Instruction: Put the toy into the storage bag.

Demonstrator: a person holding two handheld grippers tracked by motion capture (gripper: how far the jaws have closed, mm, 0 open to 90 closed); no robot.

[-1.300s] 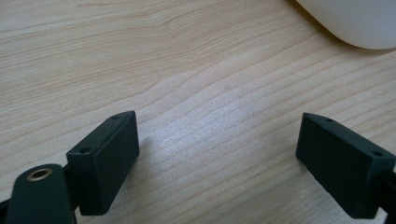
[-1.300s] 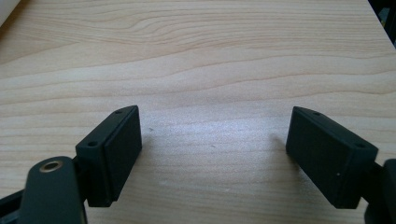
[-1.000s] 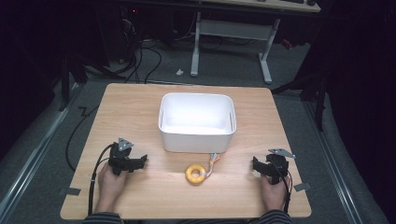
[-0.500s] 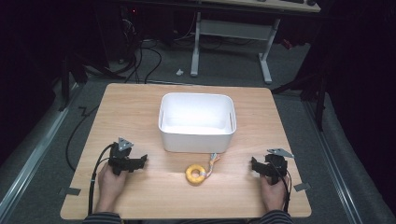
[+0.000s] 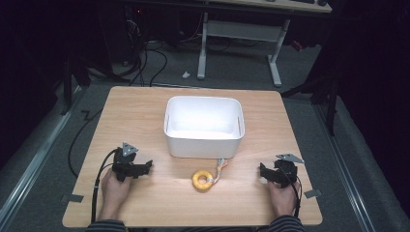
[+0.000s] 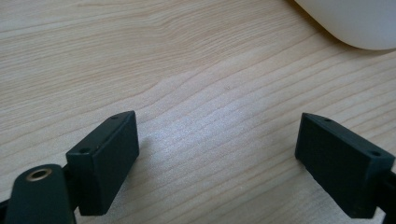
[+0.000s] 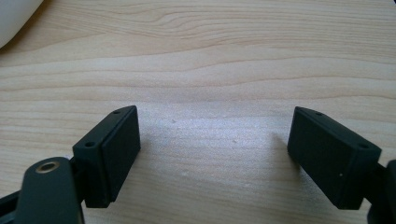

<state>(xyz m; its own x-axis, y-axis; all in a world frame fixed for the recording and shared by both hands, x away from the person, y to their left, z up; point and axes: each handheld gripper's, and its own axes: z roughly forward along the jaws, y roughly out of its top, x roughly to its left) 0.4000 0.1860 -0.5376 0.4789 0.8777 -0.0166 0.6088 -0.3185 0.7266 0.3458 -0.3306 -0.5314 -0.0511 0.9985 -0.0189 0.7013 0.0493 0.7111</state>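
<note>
Left claw (image 5: 145,167) sits low on the desk (image 5: 145,111) near its front-left, jaws wide apart over bare wood, pointing inward toward the middle; right claw (image 5: 263,173) mirrors it near the front-right, jaws also spread with nothing between them. White bin (image 5: 204,126) stands mid-desk, yellow ring (image 5: 203,180) with a short wire tail lies just in front of it, between the two claws and well apart from both; open wood on either side of the ring, both hands close to the front edge

No legible text, labels or numbers anywhere.
</note>
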